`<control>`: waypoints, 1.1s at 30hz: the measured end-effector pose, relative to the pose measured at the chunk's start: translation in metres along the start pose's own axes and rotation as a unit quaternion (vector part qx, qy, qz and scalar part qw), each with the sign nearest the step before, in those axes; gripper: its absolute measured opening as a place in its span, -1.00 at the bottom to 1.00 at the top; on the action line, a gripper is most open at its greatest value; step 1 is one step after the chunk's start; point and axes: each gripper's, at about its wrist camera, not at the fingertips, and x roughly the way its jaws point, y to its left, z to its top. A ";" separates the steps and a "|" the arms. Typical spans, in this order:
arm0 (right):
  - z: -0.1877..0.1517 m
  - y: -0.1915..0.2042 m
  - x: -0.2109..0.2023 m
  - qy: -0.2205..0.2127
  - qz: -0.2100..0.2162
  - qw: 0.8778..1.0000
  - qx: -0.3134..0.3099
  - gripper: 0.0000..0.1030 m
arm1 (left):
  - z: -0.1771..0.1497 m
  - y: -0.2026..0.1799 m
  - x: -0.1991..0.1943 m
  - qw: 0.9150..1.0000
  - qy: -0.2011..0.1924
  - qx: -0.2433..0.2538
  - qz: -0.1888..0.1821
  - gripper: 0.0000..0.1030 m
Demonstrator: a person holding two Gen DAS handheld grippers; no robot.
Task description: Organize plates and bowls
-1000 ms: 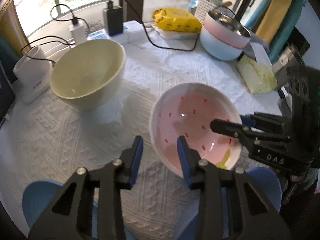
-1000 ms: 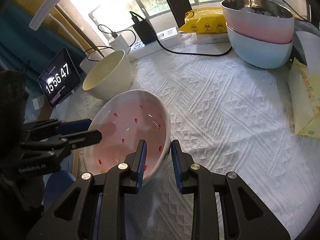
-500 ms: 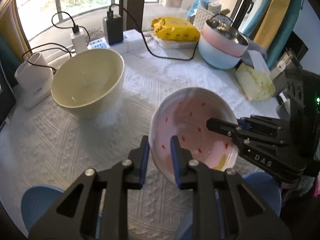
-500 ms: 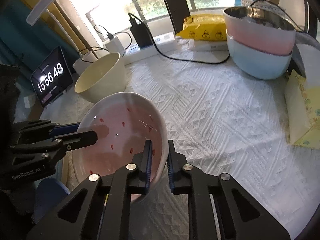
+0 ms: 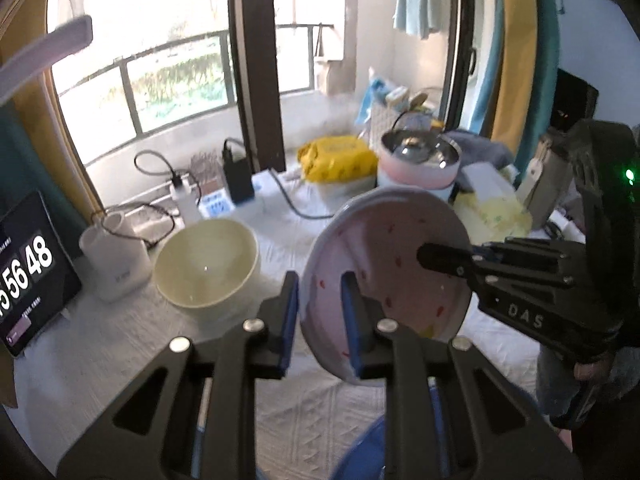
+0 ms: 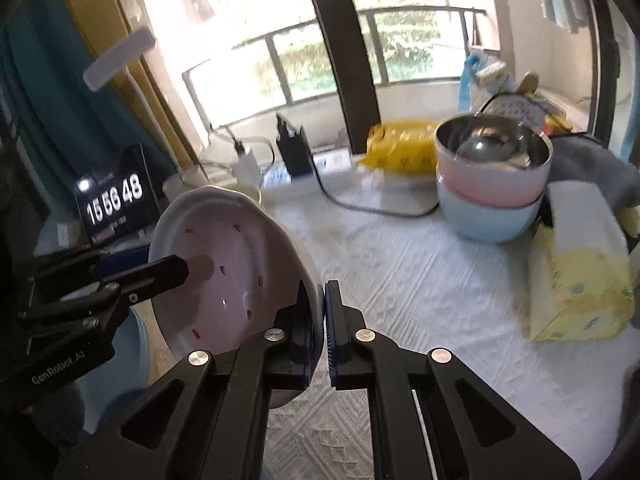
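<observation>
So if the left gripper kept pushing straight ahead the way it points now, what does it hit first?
Beyond the pink bowl clamped in the left gripper, probably the pink-and-blue bowl stack at the far edge. Depth is uncertain.

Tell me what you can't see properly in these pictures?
- Clock tablet: left wrist view, the left edge cuts off its first digits.
- Cream bowl: right wrist view, mostly hidden behind the pink plate.
- Blue dish: left wrist view, covered by the left gripper.
- Metal pot's contents: right wrist view, too blurred.
</observation>
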 end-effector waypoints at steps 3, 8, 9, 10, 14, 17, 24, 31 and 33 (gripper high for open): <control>0.003 0.000 -0.011 -0.009 0.002 1.000 0.008 -0.87 | 0.002 -0.003 -0.011 1.000 -0.013 0.004 0.000 -0.58; 0.004 0.006 -0.026 -0.013 0.007 1.000 0.014 -0.87 | 0.001 -0.005 -0.030 1.000 -0.028 0.001 -0.001 -0.58; 0.004 0.009 -0.029 -0.015 0.007 1.000 0.015 -0.87 | 0.000 -0.005 -0.033 1.000 -0.031 -0.001 -0.002 -0.58; 0.004 0.011 -0.030 -0.015 0.008 1.000 0.016 -0.87 | -0.001 -0.006 -0.037 0.999 -0.035 -0.002 -0.002 -0.58; 0.003 0.020 -0.043 -0.018 0.008 1.000 0.017 -0.87 | -0.004 -0.005 -0.052 0.999 -0.046 -0.003 -0.001 -0.58; 0.002 0.024 -0.050 -0.009 0.013 0.999 0.031 -0.87 | -0.008 -0.005 -0.063 0.999 -0.053 -0.004 -0.003 -0.58; -0.007 0.036 -0.065 -0.007 0.012 0.999 0.034 -0.87 | -0.017 -0.004 -0.079 0.998 -0.059 -0.012 -0.009 -0.58; -0.015 0.045 -0.073 0.003 0.013 0.999 0.035 -0.87 | -0.030 -0.002 -0.092 0.998 -0.056 -0.022 -0.017 -0.58; -0.018 0.048 -0.076 0.006 0.011 0.999 0.033 -0.87 | -0.034 -0.002 -0.095 0.998 -0.052 -0.027 -0.019 -0.58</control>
